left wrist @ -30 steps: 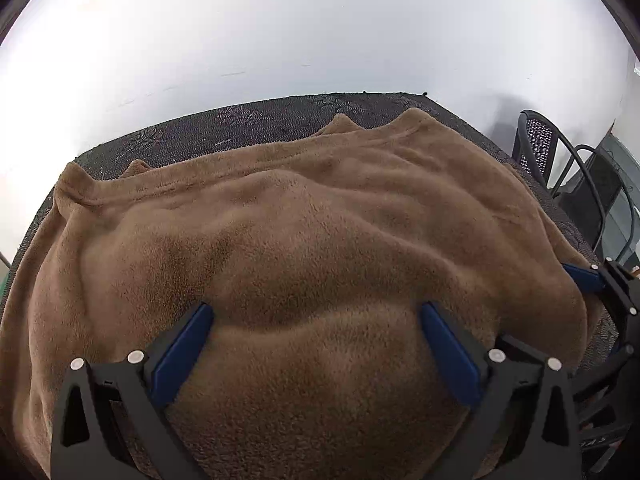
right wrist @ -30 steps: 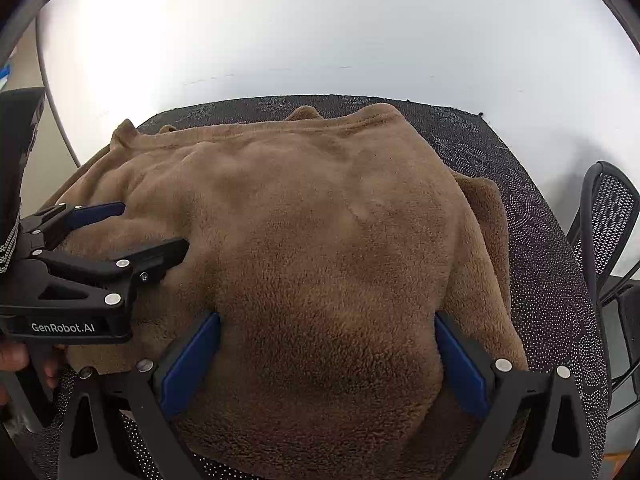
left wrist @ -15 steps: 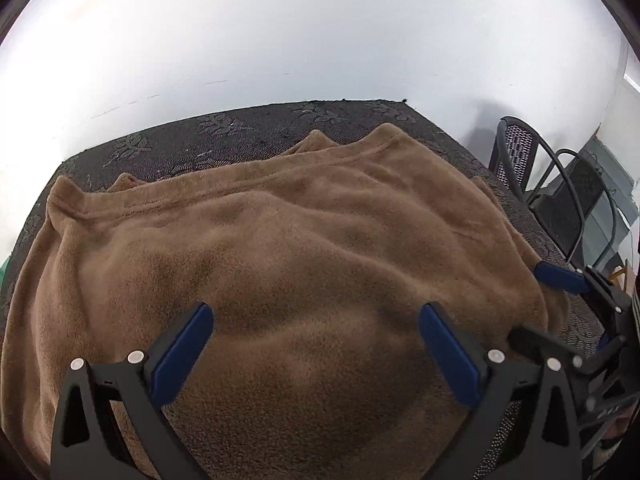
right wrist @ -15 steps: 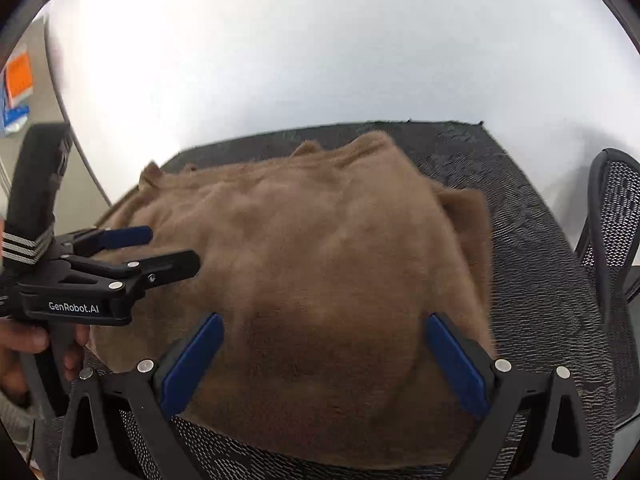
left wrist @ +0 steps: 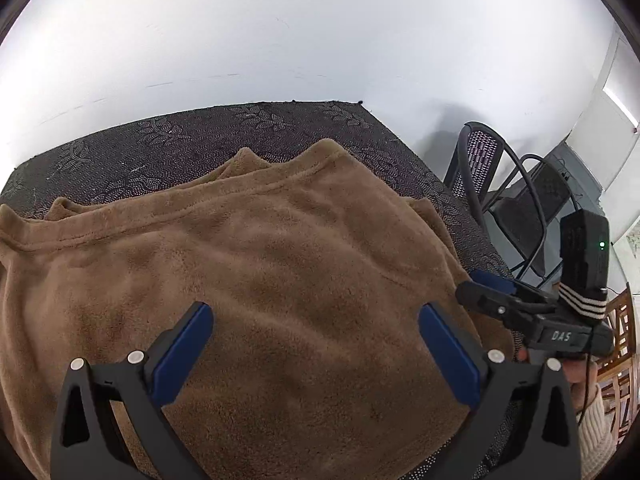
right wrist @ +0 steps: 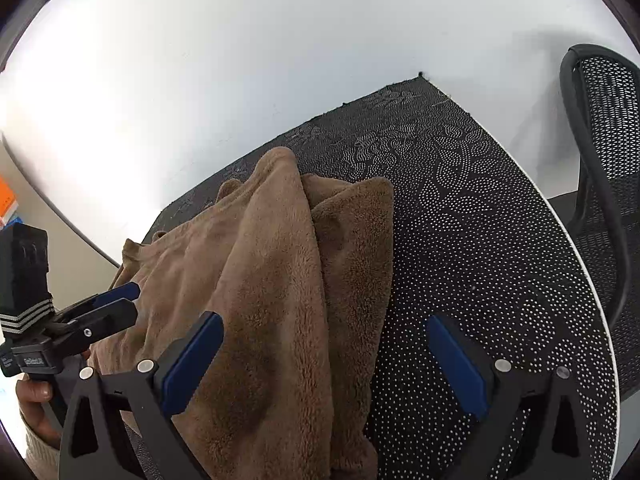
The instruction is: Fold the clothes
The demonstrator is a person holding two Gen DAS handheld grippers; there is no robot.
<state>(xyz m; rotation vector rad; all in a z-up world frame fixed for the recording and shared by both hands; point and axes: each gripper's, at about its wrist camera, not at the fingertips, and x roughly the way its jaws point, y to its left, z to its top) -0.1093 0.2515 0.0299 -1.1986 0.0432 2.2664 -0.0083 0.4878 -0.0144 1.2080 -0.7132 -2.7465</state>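
The desk (left wrist: pixel 168 148), dark with a dotted pattern, carries the brown fleece (left wrist: pixel 256 280), which lies folded in layers across most of its near half; its long axis runs side to side as the left wrist view has it, with the stitched hem along the far edge and two small peaks poking up behind it. From the right wrist view the same fleece (right wrist: pixel 280 300) sits to the left of the camera's line, its right edge stacked in a thick fold, with bare desk (right wrist: pixel 480 220) beyond. The left hand-held gripper (left wrist: pixel 320 344) hangs over the middle of the cloth, jaws spread wide and holding nothing, so it looks the nearer one for any press or pinch on the body. The right hand-held gripper (right wrist: pixel 324 360) is also wide and empty, straddling the fleece's right edge: one finger over cloth, the other over bare desk. A next fold would probably bring that right edge leftward, across the long axis.
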